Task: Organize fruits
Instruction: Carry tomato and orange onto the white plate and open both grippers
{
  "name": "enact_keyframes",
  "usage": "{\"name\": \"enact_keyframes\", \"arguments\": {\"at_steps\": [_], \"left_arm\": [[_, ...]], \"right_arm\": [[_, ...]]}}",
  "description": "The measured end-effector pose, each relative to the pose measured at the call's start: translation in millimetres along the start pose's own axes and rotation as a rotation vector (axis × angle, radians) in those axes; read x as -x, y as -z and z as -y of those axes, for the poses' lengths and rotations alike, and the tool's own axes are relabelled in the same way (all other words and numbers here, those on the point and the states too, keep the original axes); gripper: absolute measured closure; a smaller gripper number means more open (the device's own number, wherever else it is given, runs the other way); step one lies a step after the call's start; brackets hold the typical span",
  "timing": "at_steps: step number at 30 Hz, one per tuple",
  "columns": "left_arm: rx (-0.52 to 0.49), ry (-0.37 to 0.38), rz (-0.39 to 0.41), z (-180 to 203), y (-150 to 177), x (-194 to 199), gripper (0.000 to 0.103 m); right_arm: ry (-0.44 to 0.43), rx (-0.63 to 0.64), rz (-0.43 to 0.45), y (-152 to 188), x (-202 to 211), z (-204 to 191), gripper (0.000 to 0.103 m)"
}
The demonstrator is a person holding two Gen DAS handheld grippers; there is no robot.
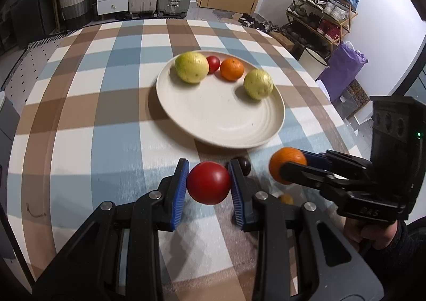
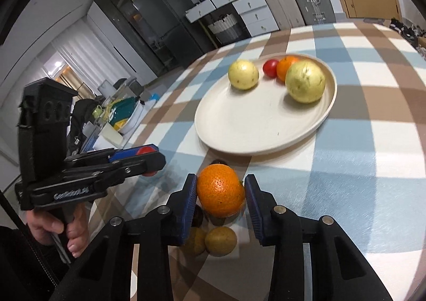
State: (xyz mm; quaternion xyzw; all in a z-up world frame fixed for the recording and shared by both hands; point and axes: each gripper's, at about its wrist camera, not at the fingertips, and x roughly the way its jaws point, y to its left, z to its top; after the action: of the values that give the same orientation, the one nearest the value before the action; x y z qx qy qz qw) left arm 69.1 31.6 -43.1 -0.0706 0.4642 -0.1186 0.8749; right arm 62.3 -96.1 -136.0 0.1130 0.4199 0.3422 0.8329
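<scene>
While both of your grippers carry fruit near the checked blue, brown and white tablecloth [image 1: 80, 125], the step in hand looks like the transfer to the round cream ceramic plate [image 1: 221, 125]. Starting on the left, your left gripper [image 1: 209, 183] has its blue-padded fingers [image 1: 179, 189] nearly closed and pressed on a smooth red tomato [image 1: 209, 183], which sits squarely between the pads; a small dark plum [image 1: 244, 165] lies on the cloth at one o'clock from it. To the right, your right gripper [image 2: 221, 197] holds a dimpled orange tangerine [image 2: 220, 189] between its pads, the left one touching, the right one seeming to, jaws drawn in about it. Two small yellow-brown fruits [image 2: 221, 241] lie on the cloth beneath, at six o'clock. Ahead at twelve o'clock, the plate already bears two pale green guavas [image 1: 191, 67], a small tomato and a tangerine along its far rim. Your next move likely calls for carrying each fruit forward over the bare near half and lowering before letting go, lest they roll.
</scene>
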Motion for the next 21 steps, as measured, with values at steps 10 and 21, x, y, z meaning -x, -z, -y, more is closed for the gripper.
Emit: {"name": "enact_keyframes", "arguments": {"at_steps": [10,21], "left_arm": [[0.022,0.038,0.046,2,-43,-10,0.075],[0.024,0.065,0.044,6,-85,-53,0.075]], "right_arm": [[0.013,0.035,0.057,-32,12,1,0.066],[0.077,0.055,0.084,-74,9,6,0.066]]}}
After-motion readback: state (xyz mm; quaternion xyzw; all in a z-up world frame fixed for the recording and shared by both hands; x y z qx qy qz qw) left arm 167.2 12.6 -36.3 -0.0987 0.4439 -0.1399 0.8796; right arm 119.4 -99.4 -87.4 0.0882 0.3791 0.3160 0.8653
